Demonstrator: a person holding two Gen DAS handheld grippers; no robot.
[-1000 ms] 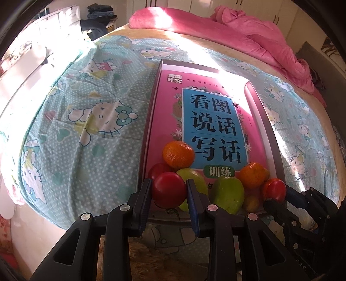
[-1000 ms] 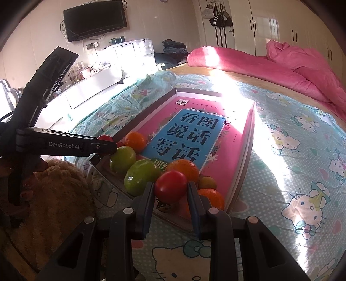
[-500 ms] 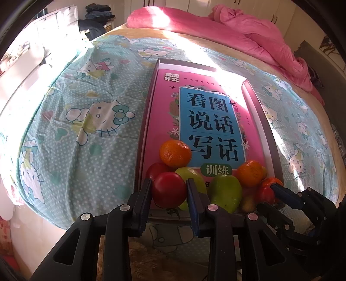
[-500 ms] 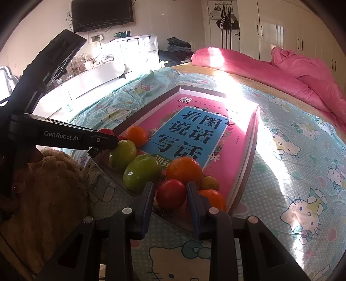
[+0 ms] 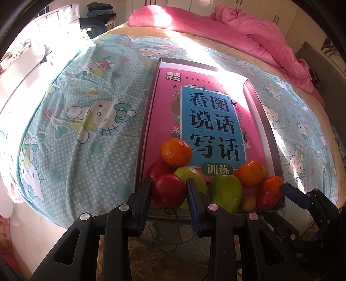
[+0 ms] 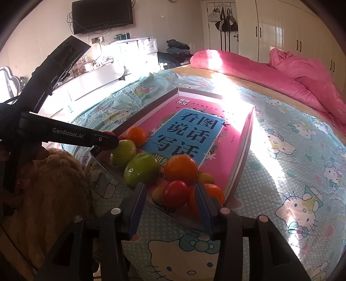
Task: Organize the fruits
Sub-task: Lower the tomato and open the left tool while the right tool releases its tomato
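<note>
A shallow tray (image 5: 149,121) on the bed holds a pink book (image 5: 212,121), with fruit piled at its near end: oranges (image 5: 176,152), green fruits (image 5: 226,193) and red ones. My left gripper (image 5: 168,194) is shut on a large red fruit (image 5: 168,189) at the tray's near left corner. In the right wrist view, my right gripper (image 6: 170,194) has its jaws opening. A small red tomato (image 6: 175,193) rests between them in the near right corner with a gap on each side. The left gripper's fingers (image 6: 103,140) reach in beside a green fruit (image 6: 123,152).
The tray lies on a blue cartoon-cat bedsheet (image 5: 86,129), with a pink duvet (image 5: 248,36) bunched at the far side. A furry brown mass (image 6: 54,194) sits at the bed's near edge below the left gripper. White drawers (image 6: 134,49) and a wall TV (image 6: 101,15) stand beyond.
The right gripper's jaws have spread apart and let go of the small red tomato, which now rests among the fruit in the tray. The left gripper still holds its red fruit in the same place.
</note>
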